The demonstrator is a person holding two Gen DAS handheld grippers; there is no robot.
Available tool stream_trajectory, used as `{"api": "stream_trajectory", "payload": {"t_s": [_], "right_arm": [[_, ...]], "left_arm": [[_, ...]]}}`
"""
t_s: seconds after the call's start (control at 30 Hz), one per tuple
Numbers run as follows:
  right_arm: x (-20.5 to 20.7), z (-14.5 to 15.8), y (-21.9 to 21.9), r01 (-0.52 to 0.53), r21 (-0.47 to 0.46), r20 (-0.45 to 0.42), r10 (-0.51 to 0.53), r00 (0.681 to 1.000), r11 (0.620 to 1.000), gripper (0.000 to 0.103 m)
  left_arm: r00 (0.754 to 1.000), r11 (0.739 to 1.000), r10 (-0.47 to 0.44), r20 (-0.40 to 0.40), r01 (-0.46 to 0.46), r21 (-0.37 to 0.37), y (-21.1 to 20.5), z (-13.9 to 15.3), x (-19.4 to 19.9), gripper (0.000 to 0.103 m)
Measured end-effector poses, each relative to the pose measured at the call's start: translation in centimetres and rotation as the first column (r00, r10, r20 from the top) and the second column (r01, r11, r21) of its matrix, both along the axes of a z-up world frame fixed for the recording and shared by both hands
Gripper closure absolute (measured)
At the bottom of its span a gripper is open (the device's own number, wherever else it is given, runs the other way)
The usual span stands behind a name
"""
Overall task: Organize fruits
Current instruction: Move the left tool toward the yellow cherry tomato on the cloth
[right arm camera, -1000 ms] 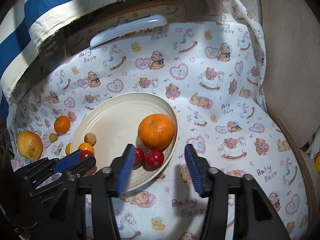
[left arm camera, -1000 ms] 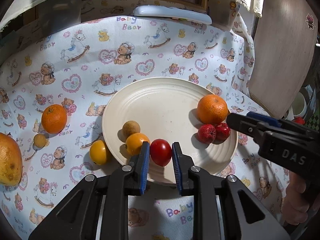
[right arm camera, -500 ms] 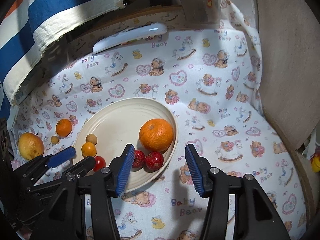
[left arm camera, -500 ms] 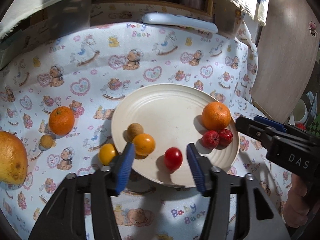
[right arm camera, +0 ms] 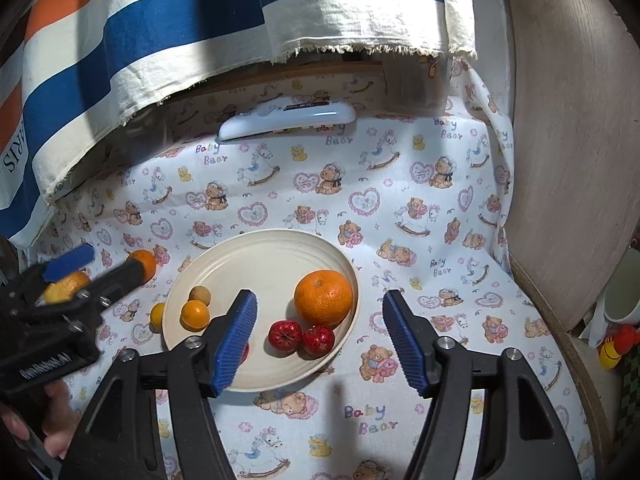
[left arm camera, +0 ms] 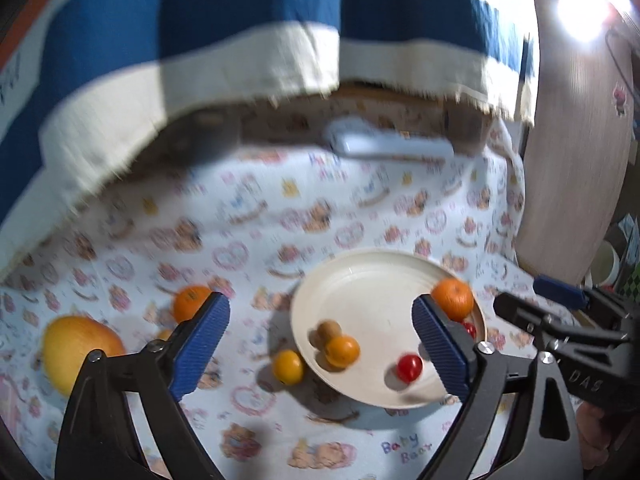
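Your left gripper (left arm camera: pixel 320 344) has just opened wide, empty; the red tomato (left arm camera: pixel 409 367) sits on the plate (left arm camera: pixel 368 280). Approach the yellow fruit (left arm camera: pixel 287 367) low, centred.

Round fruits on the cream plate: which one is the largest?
The big orange at the plate's right side. It dwarfs the two red fruits just in front of it, and the small orange and tan fruits at the left rim.
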State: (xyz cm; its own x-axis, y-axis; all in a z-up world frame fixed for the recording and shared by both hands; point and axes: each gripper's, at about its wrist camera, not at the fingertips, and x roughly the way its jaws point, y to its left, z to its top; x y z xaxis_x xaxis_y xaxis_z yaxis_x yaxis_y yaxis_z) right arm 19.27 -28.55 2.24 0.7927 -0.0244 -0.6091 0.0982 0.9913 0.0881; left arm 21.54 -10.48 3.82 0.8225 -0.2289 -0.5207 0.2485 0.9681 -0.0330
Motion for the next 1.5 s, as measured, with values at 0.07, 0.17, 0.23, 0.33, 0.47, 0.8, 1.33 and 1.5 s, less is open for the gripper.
{"api": "stream_trajectory", "payload": {"t_s": [0.07,0.17,0.23,0.33,0.47,0.8,1.33,1.5], "right_arm": [[-0.1,0.1,-0.1,0.009,-0.004,0.013,-0.009,1.0,1.0,0.03],[-0.3,0.2,0.0,0.02,0.001,0.028,-0.02,0.999,1.0,0.021],[-0.4,0.3,0.1,0.027,0.001,0.041,-0.027,0.999,1.0,0.018],[-0.5,0.5,0.5,0.025,-0.007,0.053,-0.025,0.998,1.0,0.017],[-0.9,0.4,0.8,0.031,0.025,0.062,-0.032,0.998,0.999,0.004],[-1.1,-0.2,2.9,-0.003,-0.03,0.075,0.005,0.997,1.0,0.001],[-0.9,-2.1,5.1,-0.069,-0.099,0.025,0.072,0.997,0.993,0.001],[-0.7,-2.2,4.7,-0.063,-0.072,0.016,0.064,0.998,0.995,0.001]], "left_arm": [[1.0,1.0,0.004,0.027,-0.004,-0.008,0.5,1.0,-0.4,0.007],[0.998,1.0,-0.001,0.066,0.001,-0.008,1.3,2.4,-1.6,0.003],[0.995,1.0,-0.005,0.102,0.003,0.018,1.8,3.0,-2.7,0.001],[0.99,0.999,0.017,0.14,-0.022,0.038,3.2,3.6,-4.5,0.001],[0.979,0.999,0.047,0.199,-0.05,0.008,5.5,4.1,-6.8,0.001],[0.972,0.995,0.1,0.211,-0.094,-0.038,8.8,1.9,-7.7,0.001],[0.986,0.992,0.126,0.106,-0.128,0.006,9.1,-2.2,-5.6,0.001],[0.993,0.993,0.115,0.039,-0.116,0.021,8.6,-3.5,-4.6,0.001]]}}
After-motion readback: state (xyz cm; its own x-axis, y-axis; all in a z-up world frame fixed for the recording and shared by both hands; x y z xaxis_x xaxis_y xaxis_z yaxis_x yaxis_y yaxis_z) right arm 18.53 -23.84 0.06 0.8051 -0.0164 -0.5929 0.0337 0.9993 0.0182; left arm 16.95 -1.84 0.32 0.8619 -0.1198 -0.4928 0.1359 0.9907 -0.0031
